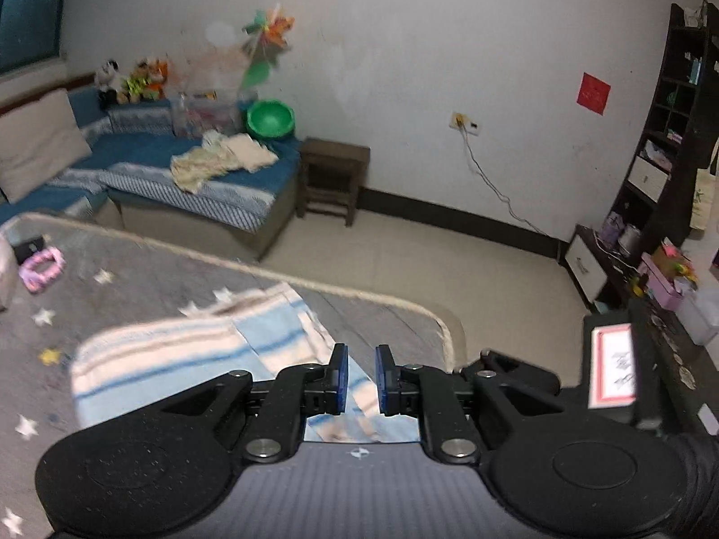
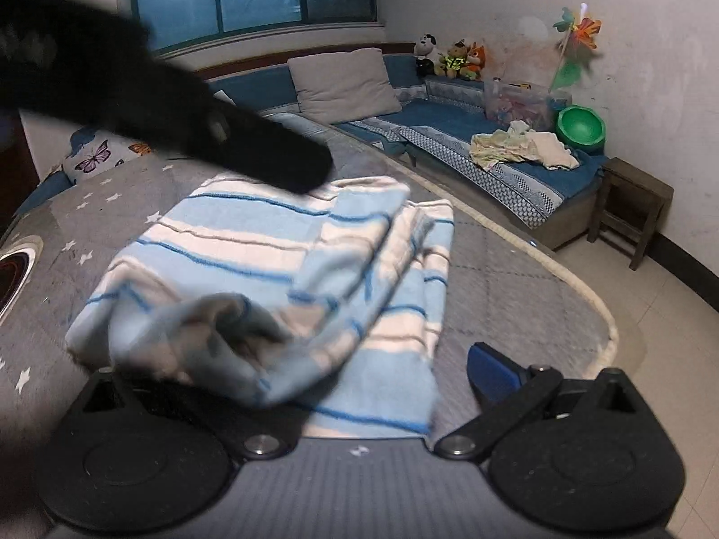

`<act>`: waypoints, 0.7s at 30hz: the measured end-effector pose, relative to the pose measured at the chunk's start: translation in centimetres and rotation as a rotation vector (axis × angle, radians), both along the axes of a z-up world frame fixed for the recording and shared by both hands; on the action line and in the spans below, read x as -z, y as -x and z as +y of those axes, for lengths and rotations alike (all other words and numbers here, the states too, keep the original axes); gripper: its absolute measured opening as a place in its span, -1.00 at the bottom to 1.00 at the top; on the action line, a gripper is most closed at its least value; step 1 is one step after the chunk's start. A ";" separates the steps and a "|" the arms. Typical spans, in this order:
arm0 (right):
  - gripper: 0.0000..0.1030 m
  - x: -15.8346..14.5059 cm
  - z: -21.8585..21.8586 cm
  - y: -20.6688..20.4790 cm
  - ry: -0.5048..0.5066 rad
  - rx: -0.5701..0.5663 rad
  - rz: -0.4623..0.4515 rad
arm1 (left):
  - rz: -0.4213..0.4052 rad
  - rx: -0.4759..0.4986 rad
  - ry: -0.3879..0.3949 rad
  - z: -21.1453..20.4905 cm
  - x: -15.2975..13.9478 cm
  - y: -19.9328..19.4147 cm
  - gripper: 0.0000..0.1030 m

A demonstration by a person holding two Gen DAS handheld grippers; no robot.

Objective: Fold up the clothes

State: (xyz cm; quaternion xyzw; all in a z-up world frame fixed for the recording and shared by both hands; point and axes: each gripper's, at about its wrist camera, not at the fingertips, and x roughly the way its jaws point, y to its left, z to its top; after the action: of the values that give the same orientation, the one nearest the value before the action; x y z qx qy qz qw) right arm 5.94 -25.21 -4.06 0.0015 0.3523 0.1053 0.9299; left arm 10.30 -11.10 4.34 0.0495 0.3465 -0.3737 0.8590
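Left gripper (image 1: 361,379) jaws narrowly apart — white label (image 1: 613,366), writing illegible, striped garment (image 2: 278,278)

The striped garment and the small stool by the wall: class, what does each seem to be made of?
Striped garment: soft fleece or terry, probably; its surface looks fuzzy and it drapes in thick folds. Stool: dark wood, seemingly, matte finish, with square legs and rungs.

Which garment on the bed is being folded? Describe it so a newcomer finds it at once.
Start at the grey star-patterned bed cover in the foreground. Near its rounded edge lies a striped garment, partly folded over itself. It alone has light blue, white and dark blue stripes; the pale crumpled clothes sit apart on the blue sofa.
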 end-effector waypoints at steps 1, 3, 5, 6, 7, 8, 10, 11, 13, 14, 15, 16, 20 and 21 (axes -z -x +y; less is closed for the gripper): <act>1.00 -0.1 -0.2 0.2 -0.002 -0.001 0.004 | -0.004 -0.002 -0.004 0.1 0.1 0.1 -0.62; 1.00 -0.5 -0.9 0.6 -0.008 0.001 0.008 | -0.018 -0.008 -0.013 0.5 0.2 0.4 -0.31; 1.00 -0.9 -1.7 1.0 -0.021 0.007 0.013 | -0.035 -0.035 -0.019 1.4 0.0 0.4 -0.13; 1.00 -1.1 -2.0 1.2 -0.029 0.008 0.015 | -0.042 -0.049 -0.021 1.8 -0.1 0.3 -0.13; 1.00 -1.4 -2.4 1.4 -0.034 0.007 0.014 | -0.048 -0.066 -0.025 2.4 -0.3 0.2 -0.08; 1.00 -1.8 -2.8 1.6 -0.039 0.005 0.012 | -0.054 -0.084 -0.030 3.0 -0.4 0.1 -0.04; 1.00 -2.7 -3.1 2.0 -0.043 -0.001 -0.002 | -0.068 -0.127 -0.041 4.4 -0.5 -0.1 0.13; 1.00 -3.1 -3.3 2.1 -0.042 -0.002 -0.009 | -0.067 -0.147 -0.049 5.1 -0.4 -0.2 0.16; 1.00 -3.8 -3.5 2.2 -0.038 -0.003 -0.023 | -0.076 -0.178 -0.084 6.1 -0.1 -0.4 0.32; 1.00 -4.2 -3.6 2.2 -0.035 -0.004 -0.030 | -0.084 -0.194 -0.101 6.6 0.0 -0.4 0.39; 1.00 -4.6 -3.7 2.2 -0.032 -0.002 -0.038 | -0.090 -0.211 -0.113 7.1 0.2 -0.4 0.52; 1.00 -5.0 -3.8 2.1 -0.029 0.001 -0.047 | -0.088 -0.228 -0.120 7.6 0.4 -0.3 0.60; 1.00 -6.4 -4.4 1.9 -0.087 0.013 -0.063 | -0.100 -0.268 -0.106 9.4 0.7 0.0 0.86; 0.99 -6.6 -4.5 1.7 -0.103 0.013 -0.060 | -0.109 -0.278 -0.102 9.6 0.7 0.2 1.00</act>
State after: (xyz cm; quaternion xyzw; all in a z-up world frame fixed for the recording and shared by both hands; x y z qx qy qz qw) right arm 4.25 -29.73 2.51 0.0486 0.3183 0.1171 0.9395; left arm 10.10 -1.46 3.69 0.0651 0.3214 -0.2298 0.9163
